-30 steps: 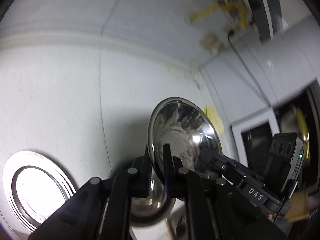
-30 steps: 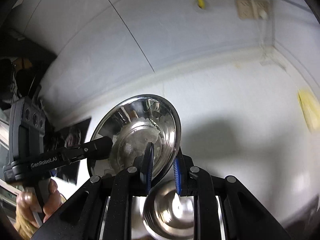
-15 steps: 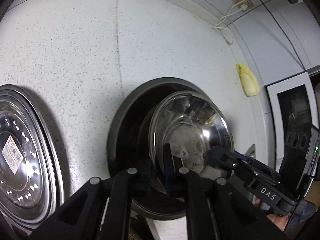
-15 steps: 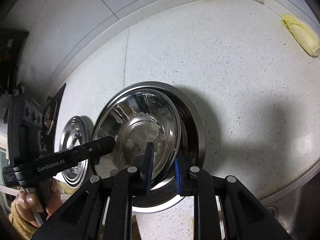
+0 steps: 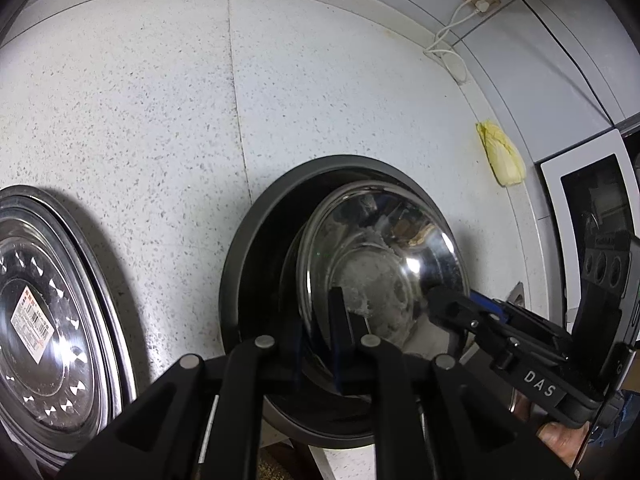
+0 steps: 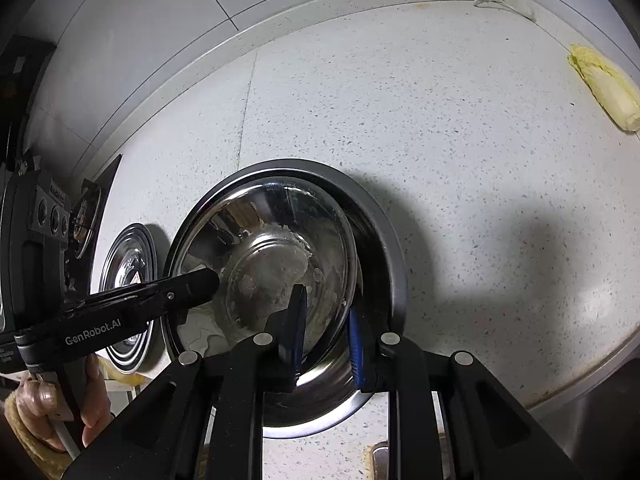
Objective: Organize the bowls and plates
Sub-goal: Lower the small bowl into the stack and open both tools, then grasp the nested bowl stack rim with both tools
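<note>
Left wrist view: the left hand-held gripper (image 5: 318, 320) is clamped on the near rim of the steel bowl (image 5: 384, 264), which sits tilted inside a larger dark bowl (image 5: 256, 240) straight ahead on the table (image 5: 140, 100).

Right wrist view: the right hand-held gripper (image 6: 326, 332) pinches the same steel bowl's opposite rim, so neither gripper is nearer.

Bright, sharp fisheye views, dark curved corners, hard shadows across the countertop (image 6: 460, 128).
</note>
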Demonstrator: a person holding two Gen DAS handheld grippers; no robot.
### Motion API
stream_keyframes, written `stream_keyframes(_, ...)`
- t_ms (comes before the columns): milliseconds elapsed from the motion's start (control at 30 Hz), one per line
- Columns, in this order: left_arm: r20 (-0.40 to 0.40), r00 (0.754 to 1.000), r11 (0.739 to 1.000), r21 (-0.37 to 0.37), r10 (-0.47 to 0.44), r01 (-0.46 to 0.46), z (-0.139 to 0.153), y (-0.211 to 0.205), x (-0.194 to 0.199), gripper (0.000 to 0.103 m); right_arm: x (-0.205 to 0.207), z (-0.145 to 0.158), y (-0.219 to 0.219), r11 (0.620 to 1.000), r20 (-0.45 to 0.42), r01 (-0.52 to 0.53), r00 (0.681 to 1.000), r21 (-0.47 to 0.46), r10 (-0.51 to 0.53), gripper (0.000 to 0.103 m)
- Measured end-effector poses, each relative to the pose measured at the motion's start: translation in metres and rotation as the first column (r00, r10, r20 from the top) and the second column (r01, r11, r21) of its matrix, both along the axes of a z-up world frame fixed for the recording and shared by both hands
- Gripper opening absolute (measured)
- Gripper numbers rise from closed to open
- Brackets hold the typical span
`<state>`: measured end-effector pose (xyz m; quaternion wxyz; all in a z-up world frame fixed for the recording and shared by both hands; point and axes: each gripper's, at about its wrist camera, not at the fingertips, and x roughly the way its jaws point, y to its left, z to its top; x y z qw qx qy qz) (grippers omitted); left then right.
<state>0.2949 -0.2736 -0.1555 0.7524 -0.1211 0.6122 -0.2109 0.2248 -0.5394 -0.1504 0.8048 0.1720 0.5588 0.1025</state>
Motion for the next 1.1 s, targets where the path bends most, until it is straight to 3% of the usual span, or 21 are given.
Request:
stream_keyframes(67,0.001,1.0,1.0,0.001,0.003,-0.003,0.001,0.0,-0.001,0.011,0.0,0.001,-0.001,1.0,0.001,0.006,1.0,-0.001,-0.006,0.028)
stream_keyframes(300,0.035,0.999,1.0,0.013,0.004,-0.004,0.01,0.011,-0.005,0.011,-0.005,0.008,-0.007,1.0,0.025,0.015,1.0,-0.001,-0.015,0.033)
stream_keyframes(433,0.087,0.996,1.0,0.028,0.007,-0.009,0.023,0.019,-0.009,0.028,-0.012,0.02,-0.013,1.0,0.067,0.031,0.997,-0.008,-0.03,0.037)
stream_keyframes(633,0.168,0.986,0.999,0.041,-0.011,0.004,0.045,0.029,-0.017,0.029,-0.027,0.038,-0.029,0.998,0.123,0.059,0.991,-0.008,-0.057,0.042)
stream_keyframes(800,0.162,0.987,0.999,0.038,0.007,-0.014,0.049,0.044,-0.022,0.029,-0.036,0.04,-0.035,0.996,0.13,0.07,0.99,-0.053,-0.063,0.042)
stream_keyframes(1100,0.086,0.995,0.997,0.046,0.054,-0.058,0.021,0.063,-0.021,0.029,-0.035,0.023,-0.047,0.99,0.082,0.084,0.994,-0.115,-0.075,0.042)
